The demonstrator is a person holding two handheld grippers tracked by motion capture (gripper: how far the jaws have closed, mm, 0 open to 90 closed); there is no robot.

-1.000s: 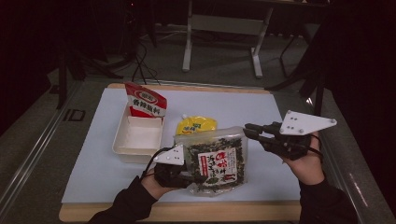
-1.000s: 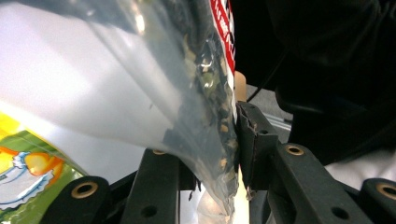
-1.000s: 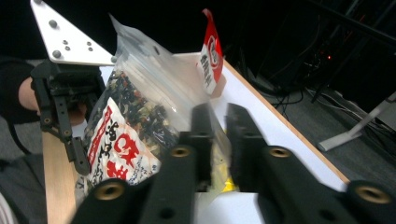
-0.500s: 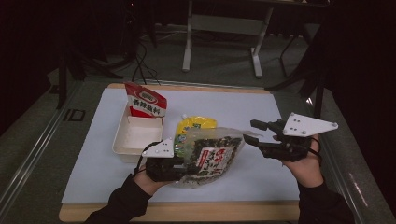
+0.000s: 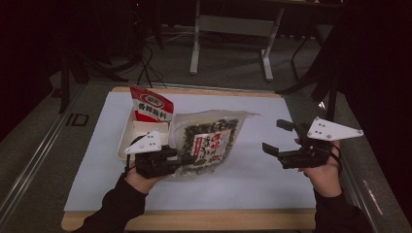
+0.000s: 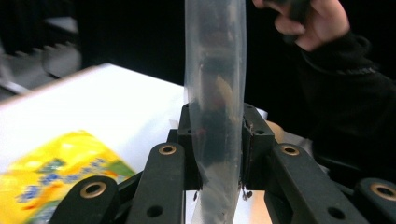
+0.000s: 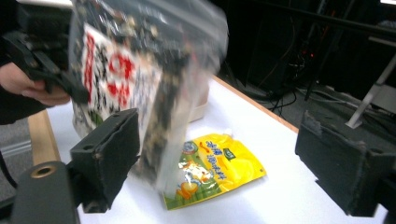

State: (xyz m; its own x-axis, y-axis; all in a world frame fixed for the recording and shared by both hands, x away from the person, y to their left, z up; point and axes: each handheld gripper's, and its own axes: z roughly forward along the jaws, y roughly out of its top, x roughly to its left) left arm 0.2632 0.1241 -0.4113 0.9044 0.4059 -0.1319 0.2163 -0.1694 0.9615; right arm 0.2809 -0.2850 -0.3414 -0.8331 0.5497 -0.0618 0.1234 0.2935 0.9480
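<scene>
A clear bag of dark seaweed snack (image 5: 209, 141) with a red-and-white label is held up off the white mat, standing on edge. My left gripper (image 5: 177, 158) is shut on its lower left edge; in the left gripper view the pads (image 6: 187, 140) pinch the clear film of the bag (image 6: 215, 84). My right gripper (image 5: 278, 137) is off to the bag's right, apart from it. Its jaws have just been opening and nothing is between them; in the right gripper view the bag (image 7: 135, 70) hangs beyond the left pad (image 7: 112, 144). A yellow packet (image 7: 219, 168) lies flat on the mat beneath.
A red packet (image 5: 150, 107) stands in a white tray (image 5: 125, 145) at the mat's left. The yellow packet (image 6: 56, 177) lies beside the tray. The wooden table edge (image 5: 194, 221) runs along the front. Metal stand legs (image 5: 233, 29) rise on the dark floor beyond.
The left gripper has lifted the seaweed bag from lying flat to standing on edge and moved it toward the tray. The right gripper let go of the bag's right edge, opened and drew away right.
</scene>
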